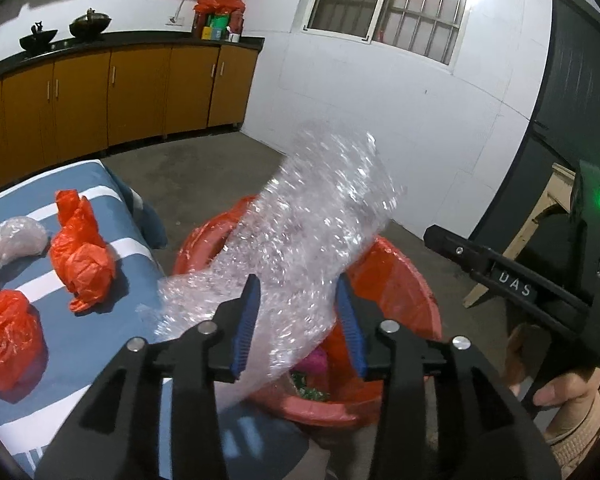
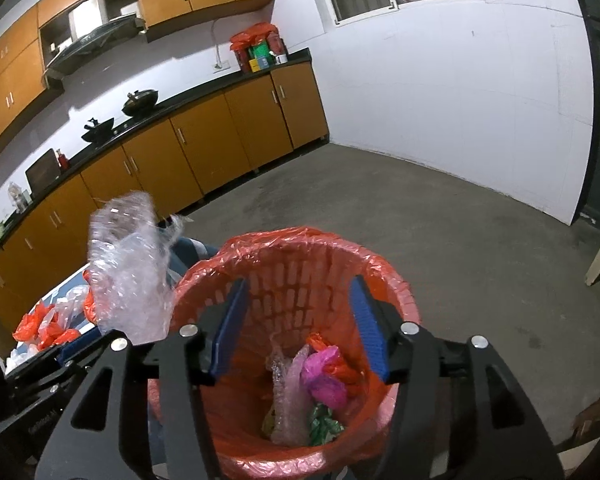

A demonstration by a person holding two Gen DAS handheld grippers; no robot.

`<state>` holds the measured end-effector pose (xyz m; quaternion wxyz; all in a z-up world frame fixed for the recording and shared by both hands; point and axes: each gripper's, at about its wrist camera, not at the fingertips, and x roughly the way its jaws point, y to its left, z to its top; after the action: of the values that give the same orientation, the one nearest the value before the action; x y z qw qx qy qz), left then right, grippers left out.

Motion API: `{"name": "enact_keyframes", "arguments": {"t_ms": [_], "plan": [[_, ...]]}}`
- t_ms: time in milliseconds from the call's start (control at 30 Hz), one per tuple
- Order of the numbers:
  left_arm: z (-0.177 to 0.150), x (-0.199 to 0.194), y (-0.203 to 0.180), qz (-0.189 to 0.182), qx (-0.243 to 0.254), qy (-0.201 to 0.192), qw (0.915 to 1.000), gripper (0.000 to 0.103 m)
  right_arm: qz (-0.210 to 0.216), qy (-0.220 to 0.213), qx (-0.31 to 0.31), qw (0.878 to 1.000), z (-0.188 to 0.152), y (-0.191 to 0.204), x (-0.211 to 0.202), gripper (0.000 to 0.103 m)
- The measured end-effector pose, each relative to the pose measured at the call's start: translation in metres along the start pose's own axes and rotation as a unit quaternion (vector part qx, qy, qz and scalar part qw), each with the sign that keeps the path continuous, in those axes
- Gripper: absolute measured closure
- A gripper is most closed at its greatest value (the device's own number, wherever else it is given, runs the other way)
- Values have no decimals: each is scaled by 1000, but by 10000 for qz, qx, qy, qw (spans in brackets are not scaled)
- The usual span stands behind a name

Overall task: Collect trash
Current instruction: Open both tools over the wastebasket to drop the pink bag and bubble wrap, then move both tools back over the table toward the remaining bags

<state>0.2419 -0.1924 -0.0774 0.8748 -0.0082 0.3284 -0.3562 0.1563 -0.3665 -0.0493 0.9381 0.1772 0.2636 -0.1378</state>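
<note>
My left gripper (image 1: pixel 298 300) has its jaws spread around a sheet of clear bubble wrap (image 1: pixel 308 220), held above the red bin (image 1: pixel 404 276); a firm grip does not show. The wrap also shows in the right wrist view (image 2: pixel 128 268), left of the bin (image 2: pixel 300 248). My right gripper (image 2: pixel 300 304) is open and empty right above the bin's mouth. The red-lined bin holds pink, green and clear trash (image 2: pixel 320 376). Crumpled red bags (image 1: pixel 82 256) and a clear bag (image 1: pixel 12 240) lie on the blue striped table (image 1: pixel 100 340).
Orange kitchen cabinets (image 2: pixel 204 148) with a black counter run along the back wall. The grey concrete floor (image 2: pixel 440 232) spreads beyond the bin. A white wall with a window (image 1: pixel 388 4) is on the right. My right gripper's body (image 1: pixel 540 292) shows at the right of the left view.
</note>
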Motion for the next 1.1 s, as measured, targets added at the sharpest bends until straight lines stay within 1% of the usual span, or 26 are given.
{"name": "enact_keyframes", "arguments": {"t_ms": [133, 233, 367, 433, 500, 667, 733, 767, 800, 867, 933, 967, 1067, 1100], "plan": [[-1, 6, -7, -19, 45, 99, 9999, 62, -29, 7, -10, 10000, 0, 1, -2, 49], [2, 2, -6, -37, -23, 40, 10000, 62, -93, -20, -106, 9999, 1, 3, -4, 49], [6, -9, 1, 88, -89, -94, 9999, 59, -106, -52, -173, 9998, 2, 8, -7, 49], [7, -17, 8, 227, -102, -149, 9996, 57, -77, -50, -238, 9997, 2, 13, -8, 49], [5, -27, 16, 465, -79, -207, 9987, 54, -27, -31, -327, 9995, 0, 18, -8, 49], [-6, -52, 40, 1066, -109, -262, 9939, 52, 176, -40, -625, 9979, -1, 42, -9, 42], [-13, -65, 55, 1347, -174, -298, 9903, 51, 357, -10, -732, 9967, -3, 56, -7, 41], [-16, -72, 61, 1494, -205, -313, 9881, 48, 441, 13, -770, 9961, -4, 62, -6, 41], [-19, -81, 70, 1700, -253, -341, 9845, 47, 523, 39, -813, 9953, -5, 70, -5, 41], [-26, -97, 86, 1994, -346, -391, 9785, 43, 711, 100, -945, 9929, -7, 88, 0, 41], [-34, -117, 107, 2388, -485, -440, 9688, 41, 896, 171, -1115, 9896, -10, 110, 6, 41], [-36, -125, 115, 2513, -538, -449, 9654, 41, 955, 193, -1172, 9883, -12, 118, 8, 41], [-47, -154, 148, 2993, -788, -480, 9497, 40, 1164, 346, -1374, 9831, -19, 150, 23, 41], [-51, -165, 161, 3180, -894, -503, 9425, 40, 1225, 401, -1407, 9816, -21, 159, 28, 41]]}}
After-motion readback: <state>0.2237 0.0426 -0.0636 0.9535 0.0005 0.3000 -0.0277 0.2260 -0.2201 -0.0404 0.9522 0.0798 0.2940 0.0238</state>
